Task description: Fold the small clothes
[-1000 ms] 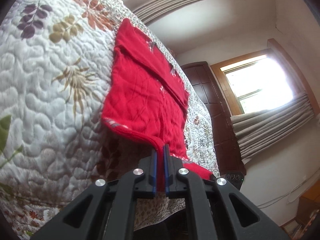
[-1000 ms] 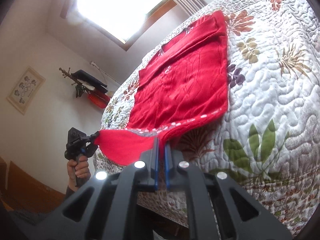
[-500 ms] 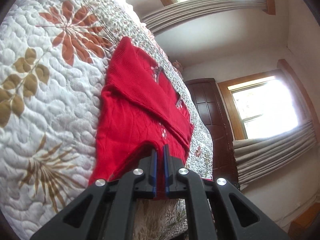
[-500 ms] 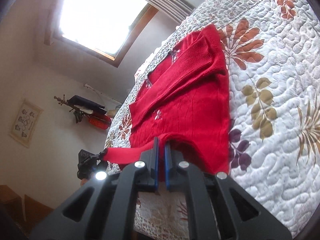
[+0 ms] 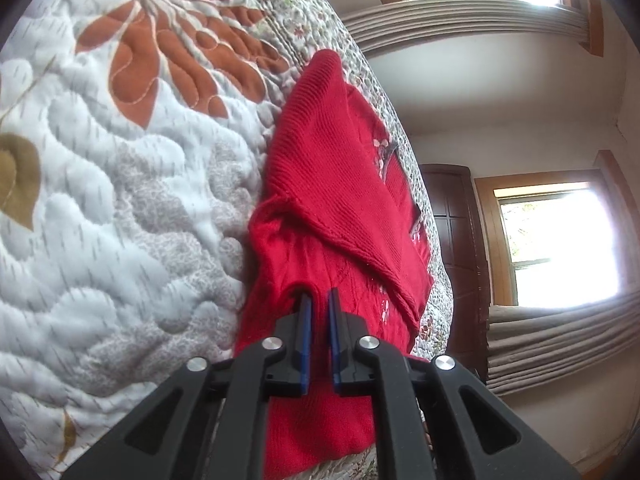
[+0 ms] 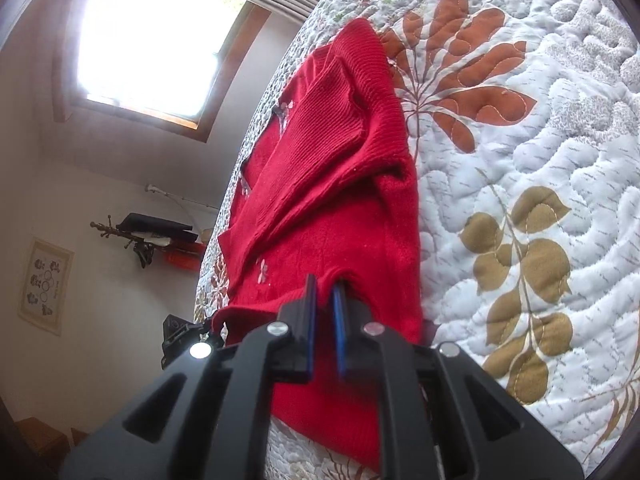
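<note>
A red knit sweater (image 5: 340,208) (image 6: 320,184) lies on a floral quilted bedspread (image 5: 120,200) (image 6: 540,160), sleeves folded across its body. Its lower part is doubled over onto the upper part. My left gripper (image 5: 319,300) is shut on the hem at the sweater's left side, with red knit between its blue pads. My right gripper (image 6: 325,286) pinches the hem at the right side, its pads a narrow gap apart with fabric draped over the tips. The left gripper (image 6: 176,332) shows as a black shape at the far end of the hem in the right wrist view.
The bed's far edge drops off behind the sweater. Beyond it are a dark wooden door (image 5: 452,220), a bright window (image 5: 552,240) with curtains, another window (image 6: 152,32), a wall rack (image 6: 140,236) and a framed picture (image 6: 44,284).
Both grippers carried the hem up from the bed's edge and forward over the sweater, folding its lower half onto the upper half. Both now sit low, close to the quilt.
</note>
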Motion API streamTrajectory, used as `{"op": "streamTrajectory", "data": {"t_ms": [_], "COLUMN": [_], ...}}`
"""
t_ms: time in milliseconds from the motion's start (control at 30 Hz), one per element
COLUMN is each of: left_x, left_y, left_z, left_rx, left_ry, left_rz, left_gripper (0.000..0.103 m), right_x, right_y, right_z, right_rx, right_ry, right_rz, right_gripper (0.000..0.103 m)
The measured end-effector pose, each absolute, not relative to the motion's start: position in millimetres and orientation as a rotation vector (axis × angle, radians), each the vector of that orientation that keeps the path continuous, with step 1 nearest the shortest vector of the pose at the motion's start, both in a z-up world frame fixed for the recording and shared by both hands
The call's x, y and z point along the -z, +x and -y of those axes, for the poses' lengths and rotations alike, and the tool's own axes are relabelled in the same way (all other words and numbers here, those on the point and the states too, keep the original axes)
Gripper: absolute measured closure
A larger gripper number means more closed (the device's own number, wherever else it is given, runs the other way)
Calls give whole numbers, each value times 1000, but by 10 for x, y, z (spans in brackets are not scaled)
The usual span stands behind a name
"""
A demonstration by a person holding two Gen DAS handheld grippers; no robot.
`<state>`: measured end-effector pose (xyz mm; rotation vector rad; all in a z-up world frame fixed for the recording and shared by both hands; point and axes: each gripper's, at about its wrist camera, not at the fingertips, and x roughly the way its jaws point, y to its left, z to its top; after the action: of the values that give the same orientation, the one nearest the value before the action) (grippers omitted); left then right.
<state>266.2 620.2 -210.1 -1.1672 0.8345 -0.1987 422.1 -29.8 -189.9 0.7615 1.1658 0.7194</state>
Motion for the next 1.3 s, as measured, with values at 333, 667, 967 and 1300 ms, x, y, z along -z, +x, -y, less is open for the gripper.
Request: {"op": "streamTrajectory", "data": {"t_ms": [333,667,967,1300], "left_x": [1407,1512,1734,1697], "left_y": [2677,2821,2936,2922], "left_z": [-5968,-5490,-5275,-5107], "left_rx": [241,252,203,186], "left_ry": [-674,-225,7,100], "left_rz": [-833,-960,-1021,-1021], "left_gripper": [50,41,41,66], "right_x": [1425,1695,1888,1886], "right_y": [4146,4158,4233,4192], "right_z": [303,-162,-214,-263], "right_rx": [-737,-758,-754,-795], "right_ry": [443,174,145,154], "right_rz": [-1051,-1053,-1063,-1048], "right_gripper": [61,61,60,57]}}
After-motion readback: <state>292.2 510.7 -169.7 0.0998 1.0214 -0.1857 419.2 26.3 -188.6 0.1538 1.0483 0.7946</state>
